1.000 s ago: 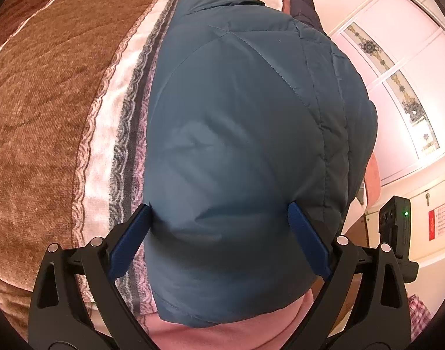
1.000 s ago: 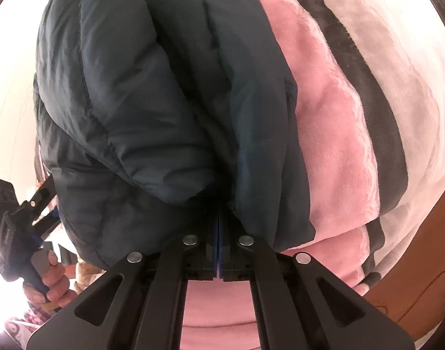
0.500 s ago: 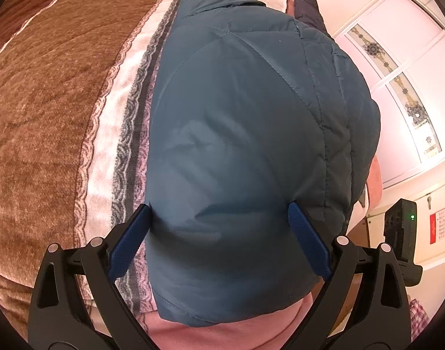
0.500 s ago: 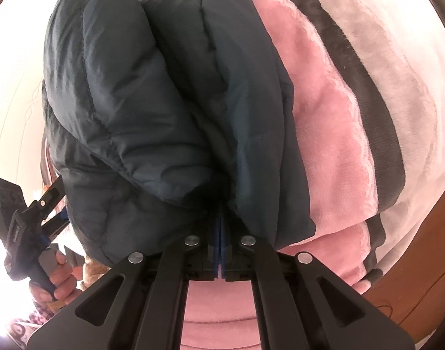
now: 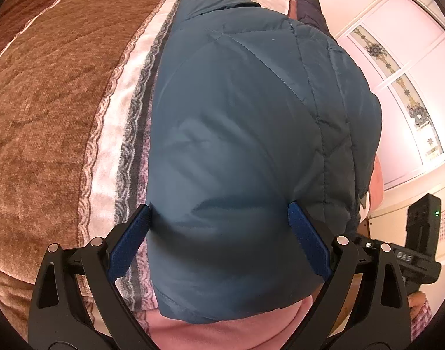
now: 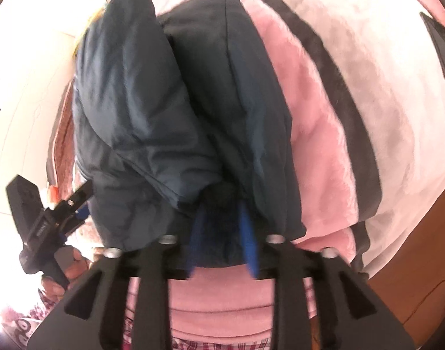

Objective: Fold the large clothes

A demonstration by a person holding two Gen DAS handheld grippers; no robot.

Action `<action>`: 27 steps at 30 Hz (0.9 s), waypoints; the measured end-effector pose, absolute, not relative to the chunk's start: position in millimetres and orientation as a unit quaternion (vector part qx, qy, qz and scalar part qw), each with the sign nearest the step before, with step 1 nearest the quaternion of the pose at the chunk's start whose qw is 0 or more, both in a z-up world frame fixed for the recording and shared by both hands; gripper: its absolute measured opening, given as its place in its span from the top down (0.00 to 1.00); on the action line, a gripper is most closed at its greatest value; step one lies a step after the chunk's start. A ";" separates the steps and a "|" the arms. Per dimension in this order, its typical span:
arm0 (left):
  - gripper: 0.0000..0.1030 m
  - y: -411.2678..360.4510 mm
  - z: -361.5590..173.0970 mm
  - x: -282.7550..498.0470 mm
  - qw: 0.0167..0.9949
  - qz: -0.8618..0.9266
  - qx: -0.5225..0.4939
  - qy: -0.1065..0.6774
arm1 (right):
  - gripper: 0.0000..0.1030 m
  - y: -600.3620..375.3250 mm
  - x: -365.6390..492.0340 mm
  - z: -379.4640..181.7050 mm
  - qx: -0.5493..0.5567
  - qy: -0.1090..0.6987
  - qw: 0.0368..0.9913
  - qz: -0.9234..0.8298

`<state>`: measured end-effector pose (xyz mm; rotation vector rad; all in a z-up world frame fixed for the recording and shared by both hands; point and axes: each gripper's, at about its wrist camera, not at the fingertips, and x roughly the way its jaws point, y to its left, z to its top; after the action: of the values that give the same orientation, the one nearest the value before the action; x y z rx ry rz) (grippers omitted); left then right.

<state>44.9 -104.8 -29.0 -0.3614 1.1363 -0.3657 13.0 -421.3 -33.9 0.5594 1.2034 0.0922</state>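
Jacket (image 6: 152, 122) edge seemingly slipping from opening right gripper (image 6: 223, 221).

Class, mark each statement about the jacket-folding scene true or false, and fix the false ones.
1. The padded jacket is dark blue. True.
2. The jacket lies on a bare wooden floor. False: it lies on a striped plush blanket.
3. The left gripper has its fingers spread wide on either side of the jacket's edge. True.
4. The right gripper is clamped fully shut. False: its blue fingers stand apart and are opening, with jacket fabric bunched between them.
5. The blanket is plain green. False: it has brown, white, pink and dark stripes.
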 end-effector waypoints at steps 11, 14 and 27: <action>0.10 -101.0 -26.2 48.2 0.806 -0.200 -0.166 0.531 | 0.32 -455.1 7.0 -7.7 0.278 0.496 0.822 0.021; 0.10 -96.9 -25.7 52.2 0.802 -0.226 -0.164 0.529 | 0.24 -463.1 15.2 -8.7 0.304 0.485 0.819 0.034; 0.09 -80.1 -39.2 82.8 0.758 -0.293 -0.213 0.543 | 0.09 -472.3 83.8 -48.0 0.320 0.519 0.783 0.124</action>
<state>82.8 -80.1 -39.2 -0.4638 1.1827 -0.6376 83.8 -472.3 -48.0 0.6901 1.1206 0.2680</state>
